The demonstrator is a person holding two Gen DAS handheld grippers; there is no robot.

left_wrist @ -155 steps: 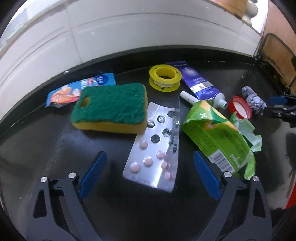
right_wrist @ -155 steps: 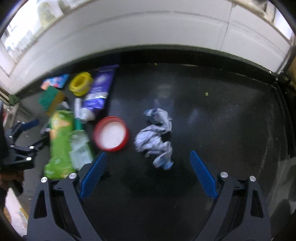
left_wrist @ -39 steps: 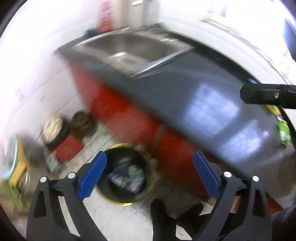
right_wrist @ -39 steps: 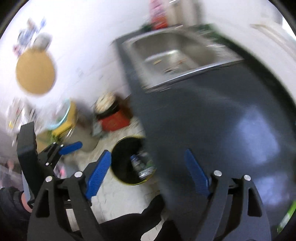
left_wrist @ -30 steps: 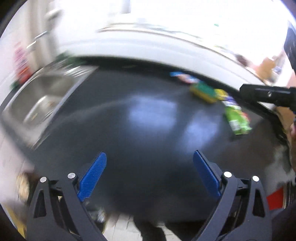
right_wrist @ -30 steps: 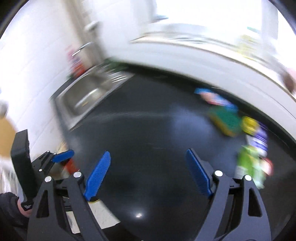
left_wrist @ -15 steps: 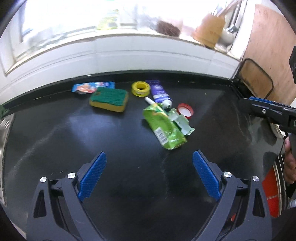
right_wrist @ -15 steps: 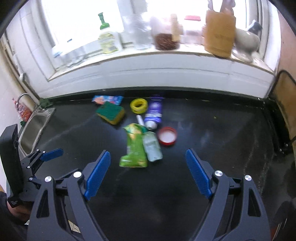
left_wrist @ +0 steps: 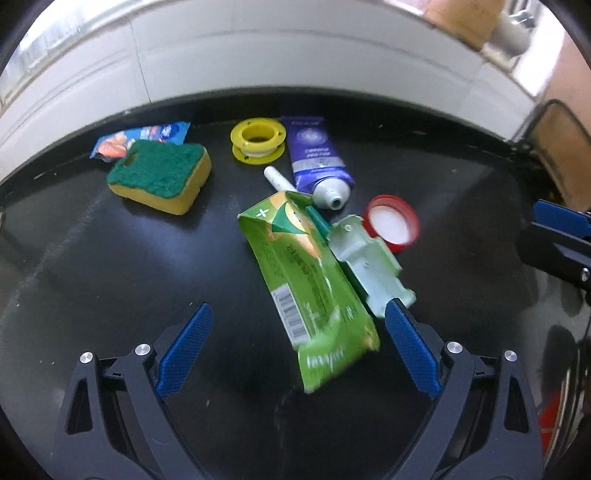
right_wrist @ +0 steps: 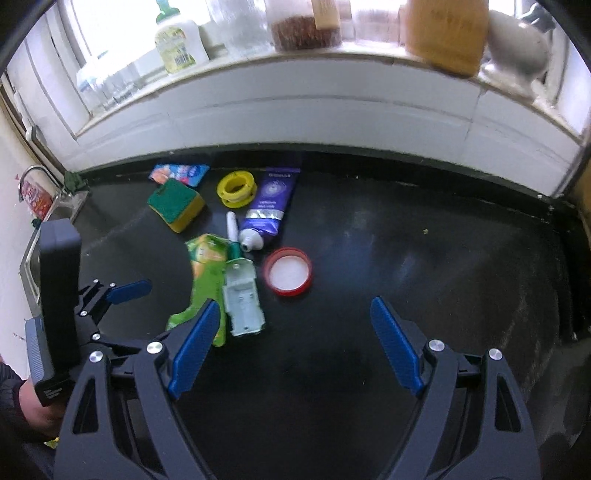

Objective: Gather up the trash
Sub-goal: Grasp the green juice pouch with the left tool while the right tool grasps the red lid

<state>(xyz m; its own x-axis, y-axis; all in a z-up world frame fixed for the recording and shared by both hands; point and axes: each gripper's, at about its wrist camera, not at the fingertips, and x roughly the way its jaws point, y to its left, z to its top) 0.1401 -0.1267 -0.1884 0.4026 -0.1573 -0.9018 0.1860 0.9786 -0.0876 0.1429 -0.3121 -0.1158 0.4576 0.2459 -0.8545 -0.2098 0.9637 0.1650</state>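
A crumpled green carton (left_wrist: 306, 273) (right_wrist: 205, 284) lies on the black counter (left_wrist: 110, 277), its near end between the fingers of my open, empty left gripper (left_wrist: 295, 349). A pale green plastic tray (left_wrist: 365, 258) (right_wrist: 242, 295) lies against it. A red lid (left_wrist: 391, 223) (right_wrist: 289, 271), a purple tube (left_wrist: 317, 158) (right_wrist: 269, 206), a white pen (left_wrist: 277, 177), a yellow spool (left_wrist: 258, 139) (right_wrist: 236, 189), a green-and-yellow sponge (left_wrist: 159, 175) (right_wrist: 176, 203) and a blue snack wrapper (left_wrist: 140, 138) (right_wrist: 177, 172) lie beyond. My right gripper (right_wrist: 291, 350) is open and empty, near the lid.
A white tiled wall (right_wrist: 332, 114) backs the counter, with bottles and jars on the windowsill (right_wrist: 295, 33). A sink (right_wrist: 29, 266) lies at the far left. A wire rack (left_wrist: 561, 147) stands at the right end.
Both grippers swung from the floor bin back to the counter and moved closer to the trash. The pill blister and the crumpled paper seen earlier are gone from the counter.
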